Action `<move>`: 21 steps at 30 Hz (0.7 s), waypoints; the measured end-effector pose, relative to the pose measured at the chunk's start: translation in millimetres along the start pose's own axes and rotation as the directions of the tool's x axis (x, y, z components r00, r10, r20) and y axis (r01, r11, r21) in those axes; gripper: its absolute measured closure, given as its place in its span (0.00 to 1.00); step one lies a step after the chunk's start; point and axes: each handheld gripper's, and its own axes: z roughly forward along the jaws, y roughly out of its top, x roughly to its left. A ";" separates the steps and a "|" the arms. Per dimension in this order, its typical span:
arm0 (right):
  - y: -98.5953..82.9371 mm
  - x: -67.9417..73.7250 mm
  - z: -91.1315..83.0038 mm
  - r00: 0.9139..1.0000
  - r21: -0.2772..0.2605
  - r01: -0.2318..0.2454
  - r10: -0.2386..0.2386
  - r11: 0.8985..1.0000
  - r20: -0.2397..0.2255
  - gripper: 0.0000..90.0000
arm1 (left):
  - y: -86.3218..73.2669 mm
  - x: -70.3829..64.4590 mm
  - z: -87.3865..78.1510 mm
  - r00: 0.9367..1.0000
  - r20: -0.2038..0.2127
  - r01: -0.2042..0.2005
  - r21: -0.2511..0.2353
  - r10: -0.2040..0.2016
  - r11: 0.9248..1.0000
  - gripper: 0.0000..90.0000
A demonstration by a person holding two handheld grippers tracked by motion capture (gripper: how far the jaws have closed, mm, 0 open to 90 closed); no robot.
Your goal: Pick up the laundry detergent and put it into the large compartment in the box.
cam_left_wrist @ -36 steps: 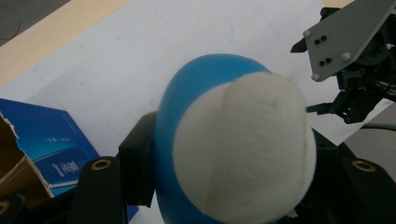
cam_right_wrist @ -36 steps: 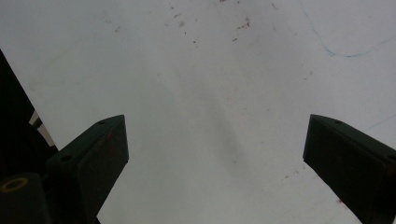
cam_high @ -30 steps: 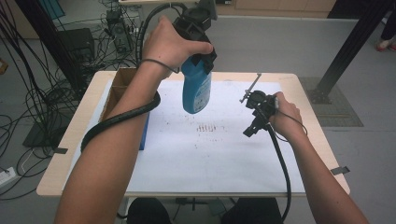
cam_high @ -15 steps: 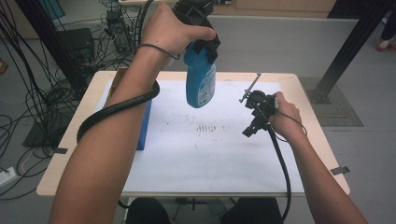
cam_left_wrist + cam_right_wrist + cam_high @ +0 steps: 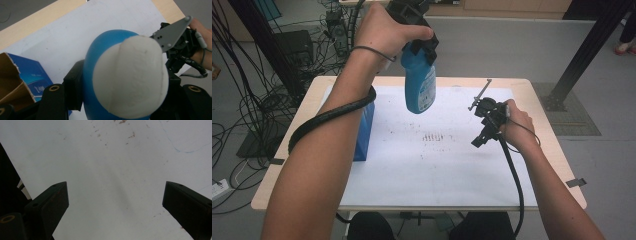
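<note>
Blue bottle (image 5: 419,85) hangs clenched in the left tool (image 5: 414,22), high over the bench (image 5: 537,95); setting it down remains. Right tool (image 5: 484,132) gapes empty, near right.

Left gripper (image 5: 422,47) raised high above table, clamped on blue plastic bottle (image 5: 420,87) hanging over white paper sheet (image 5: 422,165). Right gripper (image 5: 479,141) low over sheet, near dark specks (image 5: 435,136). Blue cardboard box (image 5: 363,130) at sheet's left edge.
</note>
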 end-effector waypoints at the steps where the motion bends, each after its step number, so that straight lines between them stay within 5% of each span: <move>1: 0.0 0.0 0.0 1.000 0.000 0.000 0.000 1.000 0.000 0.07 | 0.0 0.0 0.0 1.000 0.000 0.000 0.000 0.000 1.000 0.42; 13: 1.2 -1.0 1.6 1.000 -0.004 0.013 -0.013 1.000 -0.005 0.07 | -15.0 39.0 -11.2 0.992 -0.079 0.103 -0.006 -0.103 0.995 0.42; 17: 2.1 -0.6 2.8 1.000 -0.001 0.015 -0.015 1.000 -0.011 0.07 | -22.0 55.8 -13.4 0.983 -0.111 0.144 -0.015 -0.144 0.990 0.42; 21: 3.2 -0.7 2.5 1.000 0.003 0.015 -0.015 1.000 -0.004 0.07 | -31.8 76.0 -15.2 0.965 -0.145 0.217 -0.026 -0.218 0.976 0.42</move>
